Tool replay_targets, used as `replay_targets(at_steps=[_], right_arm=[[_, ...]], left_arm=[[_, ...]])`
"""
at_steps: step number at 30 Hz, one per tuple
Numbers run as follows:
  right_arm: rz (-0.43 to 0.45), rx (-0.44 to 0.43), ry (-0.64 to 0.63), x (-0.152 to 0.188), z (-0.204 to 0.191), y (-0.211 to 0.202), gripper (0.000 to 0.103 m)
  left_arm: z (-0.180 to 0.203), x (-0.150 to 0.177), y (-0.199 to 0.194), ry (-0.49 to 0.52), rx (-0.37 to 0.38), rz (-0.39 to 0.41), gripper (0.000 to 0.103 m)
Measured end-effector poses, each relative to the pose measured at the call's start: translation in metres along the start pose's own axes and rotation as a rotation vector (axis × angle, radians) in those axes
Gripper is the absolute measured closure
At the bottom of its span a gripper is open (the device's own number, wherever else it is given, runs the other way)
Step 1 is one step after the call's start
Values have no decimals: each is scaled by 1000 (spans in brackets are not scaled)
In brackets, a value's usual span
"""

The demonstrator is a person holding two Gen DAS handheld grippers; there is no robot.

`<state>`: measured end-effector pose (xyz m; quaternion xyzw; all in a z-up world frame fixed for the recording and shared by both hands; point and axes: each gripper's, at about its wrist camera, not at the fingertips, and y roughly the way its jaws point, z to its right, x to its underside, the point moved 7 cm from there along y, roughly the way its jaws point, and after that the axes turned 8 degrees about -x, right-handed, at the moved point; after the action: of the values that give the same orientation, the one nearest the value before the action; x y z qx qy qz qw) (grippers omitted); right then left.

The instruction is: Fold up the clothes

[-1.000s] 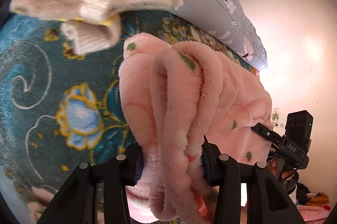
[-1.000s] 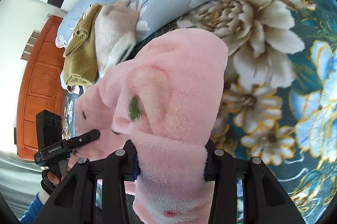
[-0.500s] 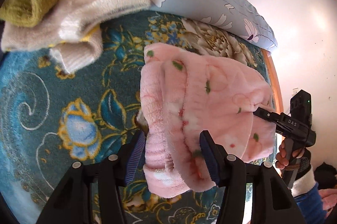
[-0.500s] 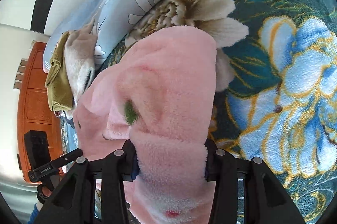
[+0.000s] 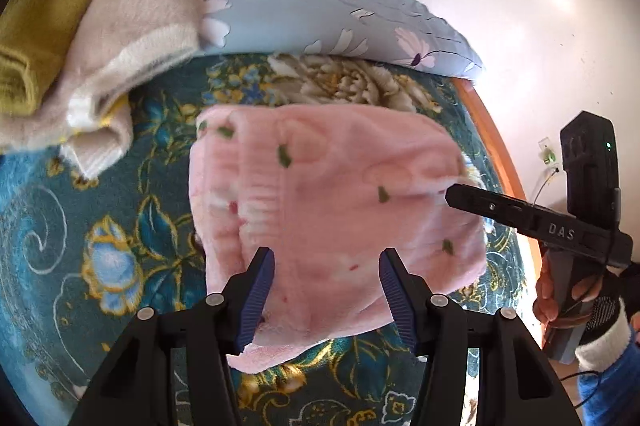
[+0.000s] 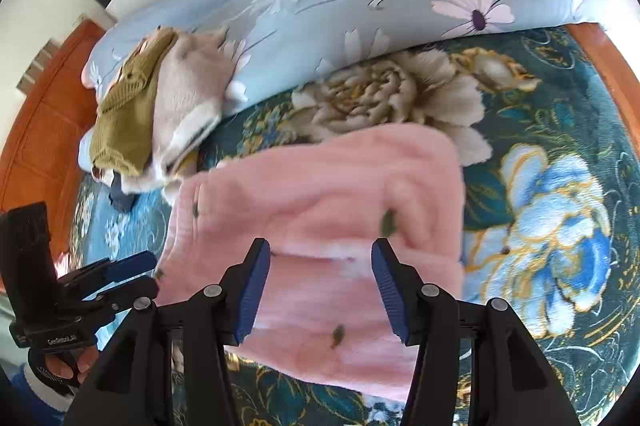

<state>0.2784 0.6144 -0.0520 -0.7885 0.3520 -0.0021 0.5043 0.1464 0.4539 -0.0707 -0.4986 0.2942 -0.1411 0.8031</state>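
L gripper [image 5: 326, 290]: jaws apart, just been opening, pads clear of the pink fleece garment [image 5: 332, 201], which sits between them but isn't pinched. R gripper [image 6: 320, 286]: same, jaws have just been opening, nothing clamped, pink fleece under and between the fingers.

Scene L to R in the left wrist view: stack of folded clothes, olive knit [image 5: 44, 21] on top of cream sweater [image 5: 132, 37], leaning on the blue floral quilt [image 5: 320, 5]. Then the pink garment, folded to a compact bundle, lying on the teal floral blanket [image 5: 80, 226] mid-bed. Far R, the other gripper and hand.

Progress, my read: pink item looks folded and let go; two pieces already stacked. Prob left: move pink to the stack, maybe tidy edges.

Containers: none in view.
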Motion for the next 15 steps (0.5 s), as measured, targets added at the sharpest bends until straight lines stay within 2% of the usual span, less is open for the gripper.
replay_targets(at_steps=[1,3,6,9,12,15], right_arm=[[-23,-6,-14,5,-4,9,49],[-33,11,39,14,10,23,49],[-4,-1,127,20,28,35,49],[-6,27,122,23,30,46,49],[-8,72,102,23,26,50,48],[14,104,106,26,18,37,48]], left_arm=[[-5,3,7,-21,-3,-8,44],[-12,9,19,-41,-9,-22,45],[-10,8,26,-5,-41,-16,45],[-10,8,26,-3,-37,-24,45],[-10,8,8,-22,1,15,44],[0,17,-10,46,-7,65,44]])
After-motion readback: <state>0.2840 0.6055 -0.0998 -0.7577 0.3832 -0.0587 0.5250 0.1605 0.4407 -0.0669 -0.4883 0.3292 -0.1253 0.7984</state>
